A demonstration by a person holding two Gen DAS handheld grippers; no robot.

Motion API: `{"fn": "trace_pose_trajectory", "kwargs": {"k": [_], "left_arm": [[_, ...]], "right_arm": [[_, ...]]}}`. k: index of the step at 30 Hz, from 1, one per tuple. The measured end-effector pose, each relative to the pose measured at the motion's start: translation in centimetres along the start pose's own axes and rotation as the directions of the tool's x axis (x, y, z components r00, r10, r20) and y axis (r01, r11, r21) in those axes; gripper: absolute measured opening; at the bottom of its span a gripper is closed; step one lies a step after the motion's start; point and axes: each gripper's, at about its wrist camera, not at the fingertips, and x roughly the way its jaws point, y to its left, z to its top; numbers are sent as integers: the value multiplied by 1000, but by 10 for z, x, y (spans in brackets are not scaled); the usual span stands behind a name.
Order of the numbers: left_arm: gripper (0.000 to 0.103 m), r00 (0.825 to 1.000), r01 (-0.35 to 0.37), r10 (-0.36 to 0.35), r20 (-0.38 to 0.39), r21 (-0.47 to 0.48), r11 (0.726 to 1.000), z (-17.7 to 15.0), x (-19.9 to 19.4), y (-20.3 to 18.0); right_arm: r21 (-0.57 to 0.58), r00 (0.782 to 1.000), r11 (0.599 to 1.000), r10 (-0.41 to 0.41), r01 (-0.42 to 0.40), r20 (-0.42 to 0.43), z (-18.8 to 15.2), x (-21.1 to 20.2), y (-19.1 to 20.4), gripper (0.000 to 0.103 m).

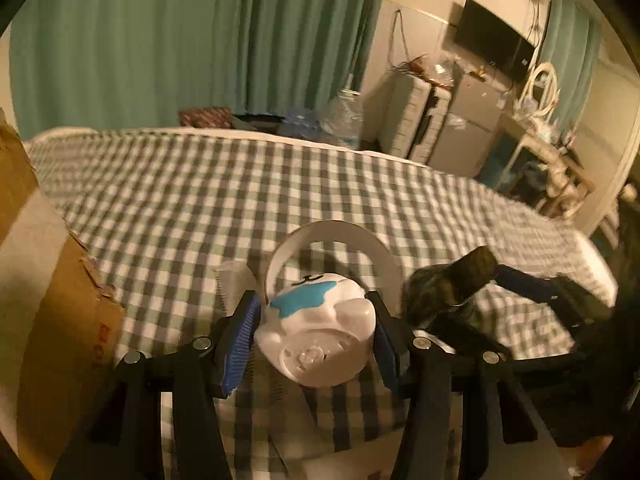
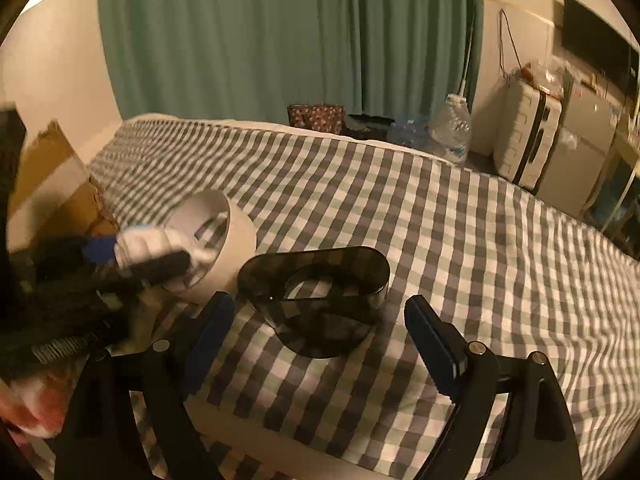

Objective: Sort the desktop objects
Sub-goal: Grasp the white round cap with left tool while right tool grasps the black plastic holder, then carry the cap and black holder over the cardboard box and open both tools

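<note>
My left gripper [image 1: 316,324] is shut on a white toy with blue patches [image 1: 316,332], held just above the checked cloth [image 1: 248,184]. A white ring-shaped holder [image 1: 384,256] lies right behind the toy. In the right wrist view the same toy [image 2: 148,242] and holder [image 2: 236,236] show at the left, with the left gripper [image 2: 132,256] on the toy. My right gripper [image 2: 320,320] is open and empty, its fingers either side of a dark translucent oval container [image 2: 316,280] on the cloth. That container [image 1: 452,284] shows blurred at the right of the left wrist view.
A cardboard box [image 1: 60,312] stands at the left edge of the cloth [image 2: 440,220]. A clear plastic cup [image 1: 236,280] lies beside the left finger. Past the far edge are water bottles [image 2: 452,128], a patterned box [image 2: 316,118], a white suitcase [image 2: 524,136] and green curtains.
</note>
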Motion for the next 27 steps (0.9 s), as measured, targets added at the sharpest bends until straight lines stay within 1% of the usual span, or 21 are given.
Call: {"fn": "trace_pose_trajectory", "kwargs": {"k": [1,4,6,8,9,10,12,16,20,22,24,27], "left_arm": [[55,1000,16,-16,-8,-11,1000,-1,1,2],[55,1000,17,-17,-11,-12,1000,-3,2,3],[55,1000,2,-2,-10,21,1000,-5,1,-1],[53,1000,-11,11,-1,42,999,-7,0,-4],[52,1000,-10,10,2,45,999,-7,-1,-4],[52,1000,-12,12,2,48,999,-8,-1,-4],[52,1000,-15,15,8,52,999,-9,-2,-4],[52,999,-17,16,29,43,999,-12,-8,-3],[52,999,2,-4,32,35,999,-13,-13,-6],[52,999,0,-2,42,58,998,-13,-19,-12],[51,999,-7,4,44,73,997,-12,-25,-18],[52,998,5,-10,65,82,997,-8,-49,-28]], "right_arm": [[-13,1000,1000,-13,13,9,-1,0,3,89],[-3,999,1000,-26,26,32,1,3,5,90],[-10,998,998,-65,65,12,3,11,8,90],[3,995,995,-100,100,-25,4,21,9,90],[17,994,995,-101,101,-30,4,23,8,81],[46,996,995,-84,85,-18,2,22,6,77],[105,995,990,-98,98,-10,0,19,-1,77],[159,984,973,-175,170,17,-1,0,-16,77],[256,979,948,-201,187,29,-5,-25,-34,77],[297,979,936,-203,188,20,-7,-38,-39,77],[305,980,934,-197,184,11,-10,-50,-40,77],[278,979,940,-204,200,-13,-16,-79,-30,77]]}}
